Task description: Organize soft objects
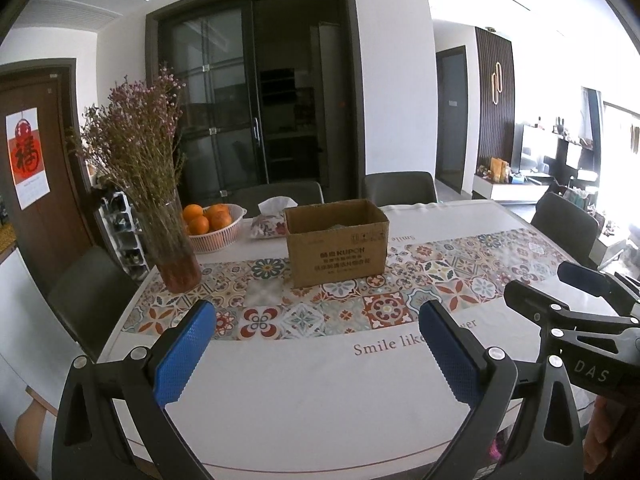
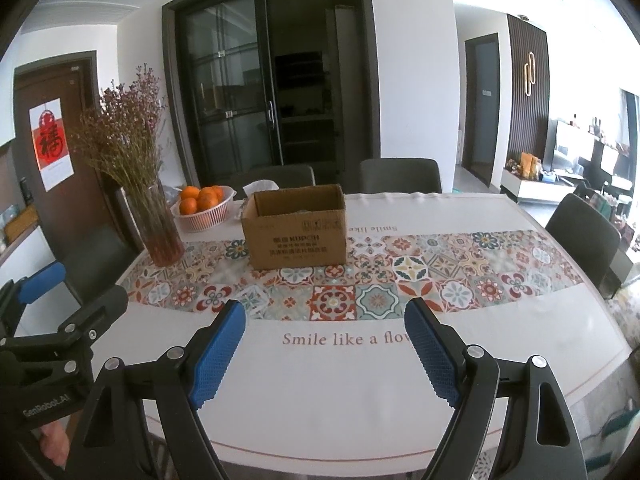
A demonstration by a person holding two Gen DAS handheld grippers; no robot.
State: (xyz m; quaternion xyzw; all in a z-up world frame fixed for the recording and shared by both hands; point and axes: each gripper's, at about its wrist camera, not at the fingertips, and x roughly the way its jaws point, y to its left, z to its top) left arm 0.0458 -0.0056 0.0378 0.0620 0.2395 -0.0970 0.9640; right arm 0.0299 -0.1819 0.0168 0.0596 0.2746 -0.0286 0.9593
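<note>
Both blue-padded grippers, left gripper [image 1: 316, 344] and right gripper [image 2: 324, 344], are held wide apart and empty at lower frame; an open brown cardboard box [image 2: 296, 226] is seen centre.

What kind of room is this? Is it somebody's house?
Most likely a dining room in someone's home. A dining table with a patterned cloth has chairs around it, and on it stand a basket of oranges and a vase of dried flowers. A living area shows at the far right.
</note>
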